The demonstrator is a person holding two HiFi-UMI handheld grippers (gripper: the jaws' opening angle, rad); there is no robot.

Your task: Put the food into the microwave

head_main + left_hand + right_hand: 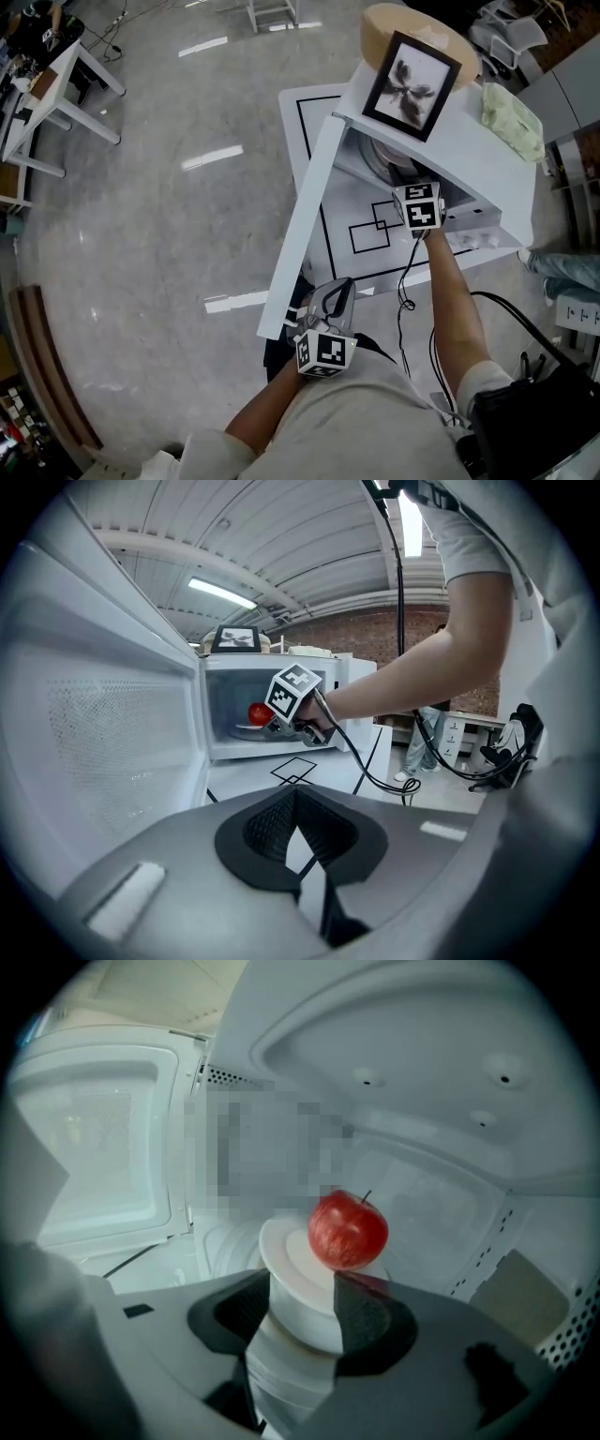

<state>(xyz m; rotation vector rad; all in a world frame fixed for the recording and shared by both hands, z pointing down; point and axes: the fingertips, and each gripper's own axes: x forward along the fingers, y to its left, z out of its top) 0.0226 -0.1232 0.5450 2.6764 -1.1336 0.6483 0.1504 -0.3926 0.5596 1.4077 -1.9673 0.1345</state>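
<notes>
A red apple (348, 1231) sits on a white plate (286, 1251) inside the white microwave (487, 178), whose door (300, 225) swings wide to the left. My right gripper (302, 1302) reaches into the cavity. Its jaws stand apart on either side of the plate's near rim and do not press on it. From the left gripper view the apple (260, 712) and the right gripper (272, 726) show inside the opening. My left gripper (298, 822) hangs by the door's near corner, its fingertips together with nothing between them.
On top of the microwave stand a framed picture (412, 82), a round tan object (394, 28) and a green cloth (511, 117). The white table (361, 272) has black outlines. Cables (412, 281) trail from the right gripper. Someone's legs (562, 267) are at the right.
</notes>
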